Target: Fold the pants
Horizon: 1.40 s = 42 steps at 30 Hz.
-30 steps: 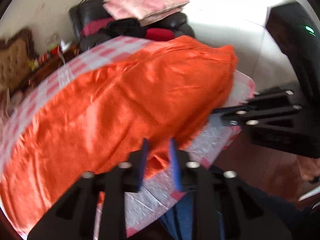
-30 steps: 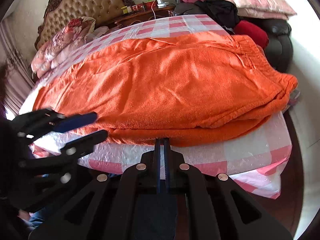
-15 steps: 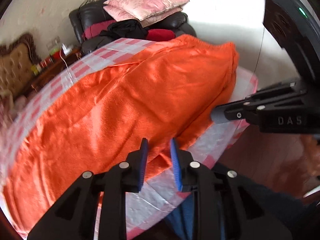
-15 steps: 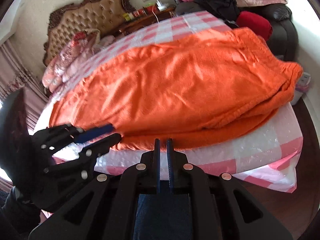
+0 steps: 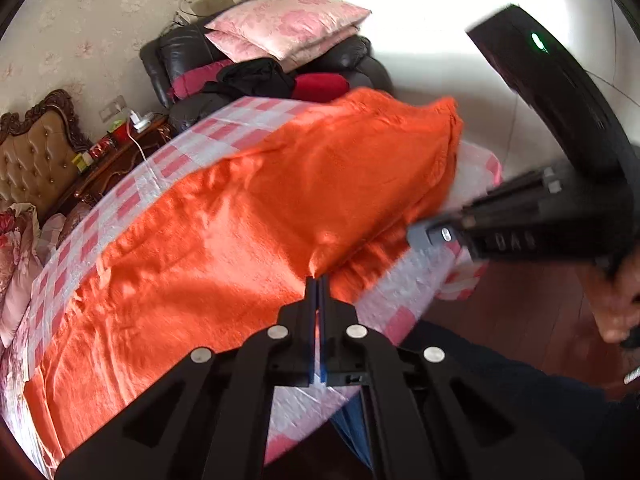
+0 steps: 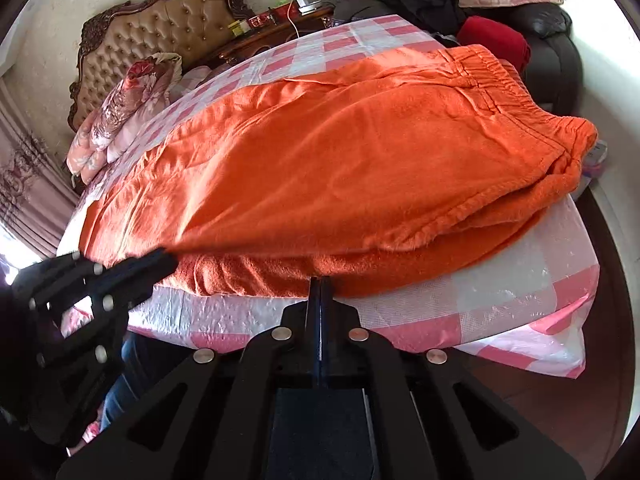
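Laid lengthwise on the checked bed (image 6: 460, 300), leg over leg: the orange pants (image 6: 360, 168), waistband to the right. Pinched at the top layer's near edge by the left tongs (image 5: 317, 280), just snapped shut there and drawing it taut, probably for lifting into a fold. Clenched too, just closed at the lower edge: the right tongs (image 6: 320, 280); cloth caught or not, unclear.

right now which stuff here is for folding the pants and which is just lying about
For the job: orange fleece pants; left gripper; right gripper; pink checked bed cover.

Lying about: pink floral pillows; black clothes; red cushion; tufted headboard.
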{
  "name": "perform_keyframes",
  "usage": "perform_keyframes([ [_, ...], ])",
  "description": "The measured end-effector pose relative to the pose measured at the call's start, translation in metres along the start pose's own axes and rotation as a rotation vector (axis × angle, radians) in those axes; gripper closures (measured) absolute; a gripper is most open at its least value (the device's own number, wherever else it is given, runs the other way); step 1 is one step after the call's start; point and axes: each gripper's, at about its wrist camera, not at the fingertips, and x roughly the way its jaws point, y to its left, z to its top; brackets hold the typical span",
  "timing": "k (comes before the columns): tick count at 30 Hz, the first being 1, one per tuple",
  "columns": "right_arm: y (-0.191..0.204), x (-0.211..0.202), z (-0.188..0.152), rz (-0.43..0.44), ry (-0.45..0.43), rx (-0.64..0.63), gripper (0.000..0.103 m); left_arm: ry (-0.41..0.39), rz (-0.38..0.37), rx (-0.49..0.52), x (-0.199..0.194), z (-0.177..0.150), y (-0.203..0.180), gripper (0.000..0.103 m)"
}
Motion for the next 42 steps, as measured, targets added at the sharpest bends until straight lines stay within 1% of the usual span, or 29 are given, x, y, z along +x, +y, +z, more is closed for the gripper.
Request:
perform_keyframes([
  [1,-0.002,-0.001,0.001,0.004,0.007,0.01,0.103,0.016,0.002,0.007,0.005,-0.003,-0.002,0.103],
  [2,-0.006,-0.008,0.001,0.027,-0.006,0.03,0.099,0.023,0.0,0.009,0.008,-0.005,-0.004,0.103],
  [3,-0.01,-0.016,0.002,0.054,-0.029,0.05,0.09,0.024,-0.001,0.009,0.009,-0.007,-0.005,0.103],
  [4,-0.015,-0.023,0.004,0.075,-0.047,0.076,0.087,0.022,-0.001,0.011,0.01,-0.008,-0.007,0.103],
  [6,-0.03,-0.029,0.009,0.139,-0.052,0.156,0.072,0.017,0.012,0.023,0.01,-0.01,-0.011,0.103],
  [7,-0.035,-0.029,0.012,0.151,-0.048,0.178,0.054,0.012,0.016,0.024,0.01,-0.011,-0.011,0.103],
  [8,-0.037,-0.027,0.014,0.15,-0.041,0.187,0.042,0.002,0.023,0.022,0.008,-0.011,-0.01,0.103],
  [12,-0.038,-0.019,0.022,0.165,-0.037,0.218,0.041,-0.039,0.062,0.038,-0.004,-0.009,-0.014,0.103],
  [13,-0.04,-0.017,0.023,0.147,-0.038,0.232,0.059,-0.043,0.07,0.046,-0.005,-0.009,-0.016,0.103],
  [14,-0.041,-0.014,0.026,0.093,-0.028,0.235,0.091,-0.047,0.073,0.046,-0.005,-0.01,-0.016,0.103],
  [16,-0.035,-0.024,0.029,0.064,-0.065,0.17,0.095,-0.035,0.056,0.042,-0.003,-0.013,-0.015,0.103],
  [18,-0.02,-0.032,0.028,-0.012,-0.09,0.059,0.095,-0.016,0.031,0.037,0.003,-0.016,-0.016,0.103],
  [19,-0.017,-0.031,0.026,-0.044,-0.078,0.032,0.095,-0.007,0.023,0.031,0.007,-0.017,-0.016,0.103],
  [21,-0.018,-0.022,0.021,-0.118,-0.006,0.018,0.095,0.0,-0.002,0.001,0.01,-0.019,-0.015,0.095],
  [22,-0.021,-0.021,0.018,-0.137,0.008,0.022,0.092,0.0,-0.043,-0.027,0.008,-0.02,-0.011,0.095],
  [23,-0.023,-0.022,0.016,-0.164,0.019,0.023,0.082,-0.001,-0.082,-0.054,0.004,-0.021,-0.006,0.094],
  [24,-0.024,-0.025,0.014,-0.195,0.023,0.018,0.079,-0.013,-0.121,-0.097,-0.002,-0.023,0.002,0.094],
  [25,-0.024,-0.029,0.013,-0.219,0.024,0.01,0.079,-0.025,-0.144,-0.139,-0.007,-0.026,0.011,0.093],
  [26,-0.025,-0.034,0.014,-0.258,0.027,-0.002,0.079,-0.052,-0.162,-0.216,-0.017,-0.031,0.029,0.087],
  [28,-0.026,-0.045,0.018,-0.35,-0.003,-0.004,0.079,-0.118,-0.109,-0.364,-0.032,-0.046,0.068,0.078],
  [29,-0.024,-0.051,0.022,-0.407,-0.04,-0.008,0.078,-0.141,-0.033,-0.451,-0.037,-0.056,0.091,0.072],
  [30,-0.02,-0.053,0.026,-0.425,-0.064,-0.021,0.077,-0.159,0.049,-0.512,-0.04,-0.066,0.109,0.069],
  [31,-0.014,-0.053,0.031,-0.432,-0.087,-0.042,0.075,-0.17,0.165,-0.579,-0.042,-0.08,0.133,0.066],
  [33,0.001,-0.043,0.041,-0.431,-0.103,-0.085,0.06,-0.12,0.269,-0.626,-0.036,-0.096,0.16,0.066],
  [34,0.011,-0.034,0.046,-0.418,-0.107,-0.11,0.046,-0.077,0.302,-0.633,-0.029,-0.105,0.171,0.066],
  [35,0.026,-0.025,0.052,-0.398,-0.121,-0.144,0.041,-0.045,0.324,-0.637,-0.025,-0.111,0.178,0.066],
  [37,0.056,-0.006,0.06,-0.387,-0.133,-0.214,0.038,0.021,0.337,-0.681,-0.021,-0.127,0.19,0.066],
  [40,0.102,0.027,0.074,-0.372,-0.139,-0.295,0.026,0.026,0.363,-0.724,-0.039,-0.152,0.199,0.068],
  [42,0.122,0.044,0.081,-0.346,-0.118,-0.306,0.026,0.027,0.365,-0.775,-0.056,-0.171,0.206,0.068],
])
